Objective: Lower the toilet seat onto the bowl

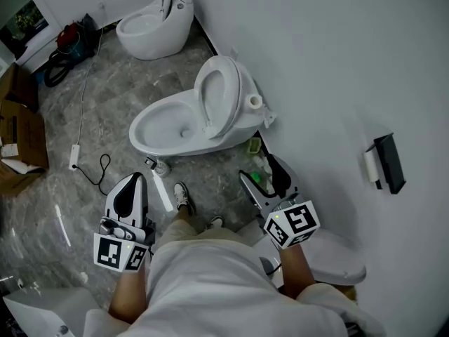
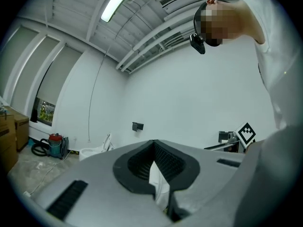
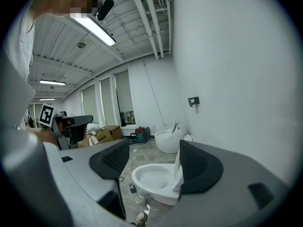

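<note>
A white toilet stands by the wall in the head view, its bowl (image 1: 163, 128) open. Its seat (image 1: 217, 98) is raised upright against the back. My right gripper (image 1: 261, 171) hovers near the wall, below the toilet in the picture and apart from it, jaws open and empty. In the right gripper view the bowl (image 3: 152, 178) shows between the open jaws of my right gripper (image 3: 154, 163), with the raised seat (image 3: 177, 169) partly behind the right-hand jaw. My left gripper (image 1: 132, 184) is at the lower left, well away from the toilet, shut and empty (image 2: 158, 174).
A second toilet (image 1: 154, 21) stands farther back. Cardboard boxes (image 1: 21, 135) and a red vacuum (image 1: 69, 39) lie at the left. A cable with a plug (image 1: 74, 157) crosses the floor. A small pot (image 1: 162, 167) sits by the bowl's foot. A black holder (image 1: 387, 161) hangs on the wall.
</note>
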`<state>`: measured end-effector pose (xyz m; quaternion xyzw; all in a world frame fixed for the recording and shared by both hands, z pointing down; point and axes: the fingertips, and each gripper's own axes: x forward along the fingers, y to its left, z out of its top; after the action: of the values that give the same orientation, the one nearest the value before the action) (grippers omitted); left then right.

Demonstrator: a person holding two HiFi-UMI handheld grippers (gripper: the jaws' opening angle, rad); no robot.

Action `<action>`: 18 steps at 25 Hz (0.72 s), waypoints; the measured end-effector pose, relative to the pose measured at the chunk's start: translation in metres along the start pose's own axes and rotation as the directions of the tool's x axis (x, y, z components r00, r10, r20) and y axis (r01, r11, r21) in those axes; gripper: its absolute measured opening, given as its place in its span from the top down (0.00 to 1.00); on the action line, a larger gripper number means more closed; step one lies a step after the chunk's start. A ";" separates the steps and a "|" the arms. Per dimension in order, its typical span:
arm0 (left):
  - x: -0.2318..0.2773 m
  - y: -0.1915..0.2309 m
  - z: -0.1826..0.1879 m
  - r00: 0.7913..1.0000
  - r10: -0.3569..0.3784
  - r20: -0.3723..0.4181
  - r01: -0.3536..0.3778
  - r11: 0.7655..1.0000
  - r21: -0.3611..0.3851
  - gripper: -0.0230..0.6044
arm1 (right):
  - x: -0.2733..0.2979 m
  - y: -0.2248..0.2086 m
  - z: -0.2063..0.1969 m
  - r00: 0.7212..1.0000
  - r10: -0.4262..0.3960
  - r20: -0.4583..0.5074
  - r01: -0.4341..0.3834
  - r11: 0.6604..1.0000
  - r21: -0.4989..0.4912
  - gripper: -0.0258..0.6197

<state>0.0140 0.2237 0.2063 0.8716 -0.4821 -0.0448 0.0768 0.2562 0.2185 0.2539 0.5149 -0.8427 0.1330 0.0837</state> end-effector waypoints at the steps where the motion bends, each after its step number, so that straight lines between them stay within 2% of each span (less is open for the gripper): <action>1: 0.009 0.006 0.000 1.000 -0.007 0.010 0.007 1.000 -0.008 0.96 | 0.009 -0.002 0.002 1.000 -0.005 -0.010 0.005 1.000 -0.008 0.49; 7: 0.069 0.067 0.013 0.997 -0.055 0.050 0.057 0.997 -0.056 0.95 | 0.085 -0.008 0.019 0.996 -0.050 -0.077 0.047 0.998 -0.047 0.49; 10: 0.105 0.095 0.025 0.991 -0.100 0.087 0.110 0.986 -0.127 0.96 | 0.119 -0.013 0.023 0.990 -0.078 -0.119 0.067 0.994 -0.090 0.49; 14: 0.154 0.107 0.039 0.973 -0.191 0.131 0.209 0.969 -0.135 0.96 | 0.154 -0.030 0.025 0.980 -0.129 -0.155 0.112 0.987 -0.115 0.49; 18: 0.186 0.114 0.030 0.970 -0.217 0.111 0.233 0.960 -0.153 0.96 | 0.182 -0.043 0.021 0.971 -0.144 -0.189 0.125 0.986 -0.108 0.49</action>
<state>0.0131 0.0035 0.1961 0.9084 -0.3775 -0.1336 0.1205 0.2116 0.0392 0.2910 0.5508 -0.7988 0.1366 0.1996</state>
